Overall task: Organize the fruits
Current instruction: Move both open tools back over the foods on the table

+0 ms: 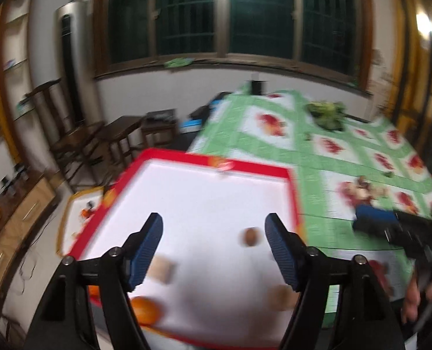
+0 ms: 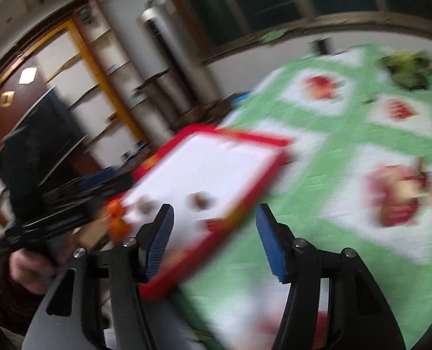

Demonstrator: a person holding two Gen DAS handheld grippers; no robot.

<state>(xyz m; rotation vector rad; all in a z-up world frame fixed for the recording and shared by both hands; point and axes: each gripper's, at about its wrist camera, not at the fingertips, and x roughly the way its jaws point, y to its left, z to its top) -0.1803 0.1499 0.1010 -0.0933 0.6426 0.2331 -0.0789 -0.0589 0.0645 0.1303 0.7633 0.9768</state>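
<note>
— Both tongs stand apart with nothing between the blue pads. The left gripper (image 1: 214,250) hangs over the near end of the tray (image 1: 293,192), and the right gripper (image 2: 214,236) sits above the tray's near right corner, over the tablecloth (image 2: 326,134).

— What's in the tray?

— It is a shallow white tray with a red rim, lying on the green-and-white cloth with red fruit prints. Inside, near the left gripper: a small round brown fruit (image 1: 250,236) just beside the right pad, a bigger pale brown one (image 1: 280,297) below it, and a pale boxy blurred thing (image 1: 161,269) by the left pad. An orange (image 1: 145,309) lies at the tray's near left corner.

— Does either gripper touch any fruit?

— No, the pads are clear of everything. The picture is smeared, so finer detail of the fruits I cannot tell.

— Anything beyond the tray?

— Farther along the cloth from the tray there is a leafy green heap (image 1: 328,113), and to the tray's right a small pale clump (image 1: 367,188) on a red print. In the left view the right gripper shows as a dark shape with a blue pad right of the tray.
</note>
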